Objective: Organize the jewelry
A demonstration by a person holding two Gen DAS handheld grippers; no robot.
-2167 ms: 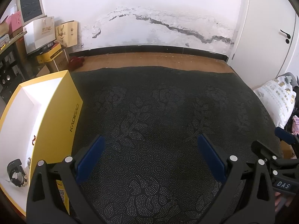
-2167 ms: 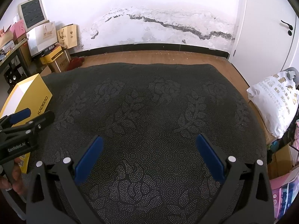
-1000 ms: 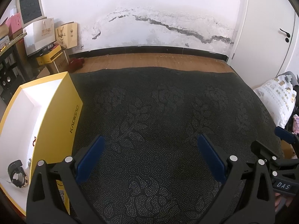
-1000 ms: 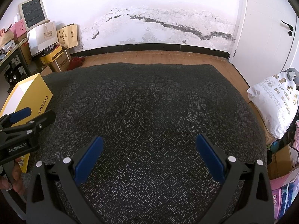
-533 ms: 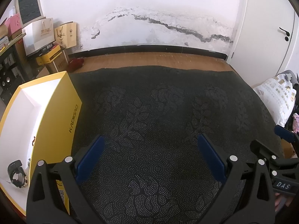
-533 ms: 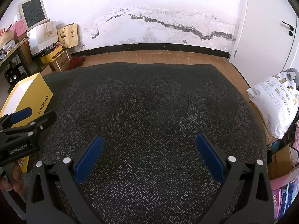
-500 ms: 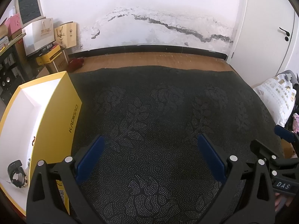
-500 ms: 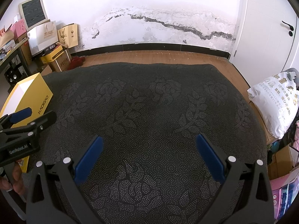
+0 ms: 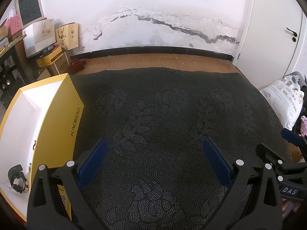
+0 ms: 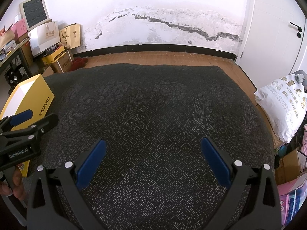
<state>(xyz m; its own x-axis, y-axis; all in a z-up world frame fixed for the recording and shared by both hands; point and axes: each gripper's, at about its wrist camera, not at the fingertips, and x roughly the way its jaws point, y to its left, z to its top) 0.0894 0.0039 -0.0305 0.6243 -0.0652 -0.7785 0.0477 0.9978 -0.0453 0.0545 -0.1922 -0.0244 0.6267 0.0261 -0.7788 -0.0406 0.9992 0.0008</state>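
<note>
Grippers: our left gripper (image 9: 153,159) and right gripper (image 10: 151,158) hover wide open, empty; box (image 9: 63,118) at nine o'clock holds a watch (image 9: 17,178), apparently sorted already.

An open yellow cardboard box (image 9: 59,118) with a white inside and "KADIGAO" printed on its long side stands at the left edge of the dark rose-patterned tabletop cloth (image 9: 163,115). In its near corner lies a black wristwatch with a thick strap (image 9: 17,178), curled on its side against the white floor. A small reddish trinket (image 9: 34,144) sits further along, against the box's inner wall; too small to make out.
</note>
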